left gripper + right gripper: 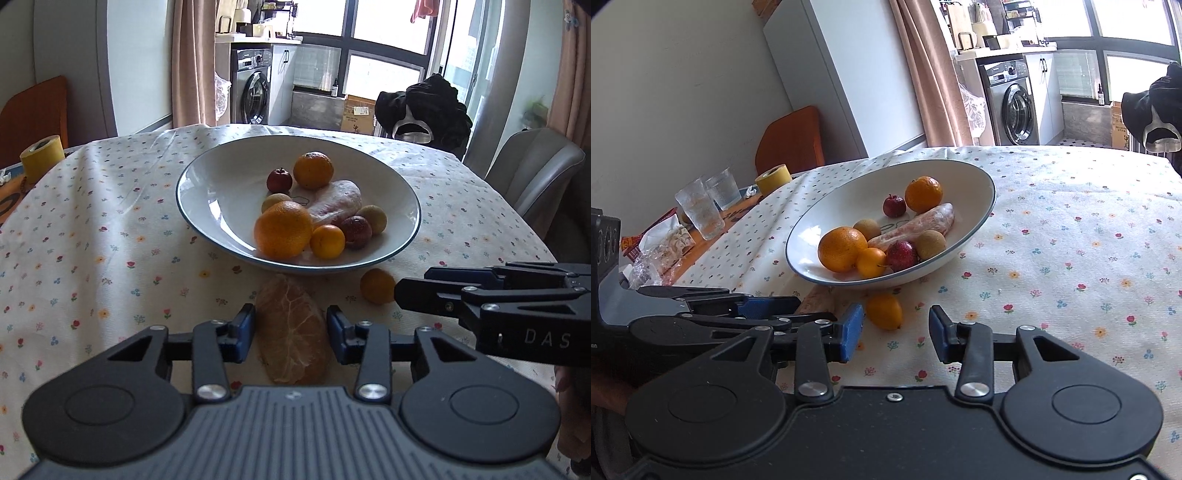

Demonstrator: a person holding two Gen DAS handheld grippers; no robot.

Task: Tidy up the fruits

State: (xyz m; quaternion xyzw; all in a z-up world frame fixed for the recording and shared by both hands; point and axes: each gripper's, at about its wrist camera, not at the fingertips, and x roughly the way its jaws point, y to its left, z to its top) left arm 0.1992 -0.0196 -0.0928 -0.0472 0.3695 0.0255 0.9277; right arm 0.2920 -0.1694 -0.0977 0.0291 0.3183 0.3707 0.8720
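Observation:
A white bowl (184, 192) (798, 236) with a blue rim holds two big oranges, a small orange, two red fruits, two yellowish fruits and a pink peeled segment. In front of it on the flowered cloth lies a peeled citrus segment (291, 332) (816, 299). My left gripper (291, 332) has its blue pads against both sides of this segment, which still touches the cloth. A small orange (376, 286) (884, 310) lies to its right, near the bowl. My right gripper (895, 332) (406, 291) is open, with that orange just beyond its left finger.
A yellow tape roll (40, 158) (774, 181), two glasses (700, 210) and wrappers (661, 251) crowd the table's left end. A grey chair (535, 173) stands at the right and a dark garment (424, 107) hangs behind the table.

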